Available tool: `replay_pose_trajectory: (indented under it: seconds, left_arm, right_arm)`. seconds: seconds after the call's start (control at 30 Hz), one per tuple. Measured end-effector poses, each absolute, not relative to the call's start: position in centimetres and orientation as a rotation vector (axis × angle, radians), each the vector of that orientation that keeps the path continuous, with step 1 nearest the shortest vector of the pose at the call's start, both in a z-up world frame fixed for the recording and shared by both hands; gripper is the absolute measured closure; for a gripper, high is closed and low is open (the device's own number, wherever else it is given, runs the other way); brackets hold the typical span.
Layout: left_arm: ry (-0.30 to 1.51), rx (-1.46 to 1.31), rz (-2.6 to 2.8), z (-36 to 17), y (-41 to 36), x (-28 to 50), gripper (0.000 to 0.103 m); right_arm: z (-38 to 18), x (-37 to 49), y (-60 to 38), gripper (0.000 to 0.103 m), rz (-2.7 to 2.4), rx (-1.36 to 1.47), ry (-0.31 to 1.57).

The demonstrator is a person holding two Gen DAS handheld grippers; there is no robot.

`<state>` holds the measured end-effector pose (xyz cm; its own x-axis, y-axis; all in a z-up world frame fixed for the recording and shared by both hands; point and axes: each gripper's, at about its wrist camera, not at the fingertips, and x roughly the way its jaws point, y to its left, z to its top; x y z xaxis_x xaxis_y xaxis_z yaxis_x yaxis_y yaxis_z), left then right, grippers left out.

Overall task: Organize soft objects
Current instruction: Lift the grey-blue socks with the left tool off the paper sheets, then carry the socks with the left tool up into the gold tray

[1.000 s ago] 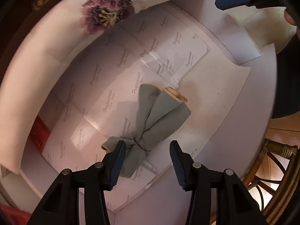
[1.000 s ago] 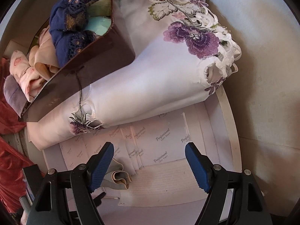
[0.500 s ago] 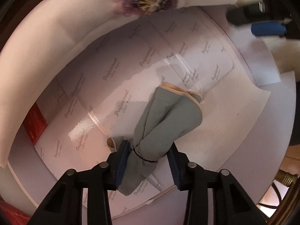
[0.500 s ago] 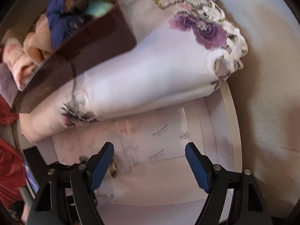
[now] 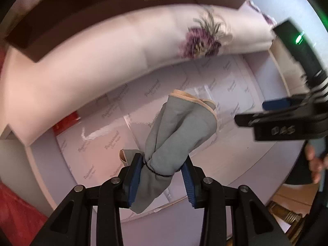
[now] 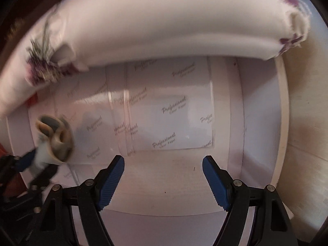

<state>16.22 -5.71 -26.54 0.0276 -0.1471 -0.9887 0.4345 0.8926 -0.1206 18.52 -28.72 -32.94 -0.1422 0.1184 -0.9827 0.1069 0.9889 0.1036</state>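
My left gripper point(image 5: 162, 164) is shut on a grey bundle of rolled socks point(image 5: 178, 131), tied with a thin black band, and holds it lifted above the white paper-lined surface point(image 5: 102, 141). The bundle's beige-edged open ends point away from me. In the right wrist view the same bundle point(image 6: 54, 137) shows blurred at the far left, in the left gripper. My right gripper point(image 6: 164, 164) is open and empty above the printed paper point(image 6: 170, 110). It also shows at the right of the left wrist view point(image 5: 274, 110).
A folded white cloth with purple embroidered flowers point(image 5: 123, 41) lies along the back, and it also fills the top of the right wrist view point(image 6: 164, 20). A dark brown box point(image 5: 114, 2) rests on it. Red fabric point(image 5: 16, 211) is at the lower left.
My left gripper closed on the grey sock bundle and lifted it off the paper. My right gripper swung down and closer to the paper; the box of clothes left its view.
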Motion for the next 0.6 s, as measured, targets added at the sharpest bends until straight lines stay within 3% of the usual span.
replay_pose_trajectory:
  seconds: [0.6]
  left_arm:
    - [1.236, 0.127, -0.299, -18.3, -3.0, 14.8, 0.065]
  right_arm:
    - [-36.7, 15.9, -24.3, 0.024, 0.099, 0.026, 1.763]
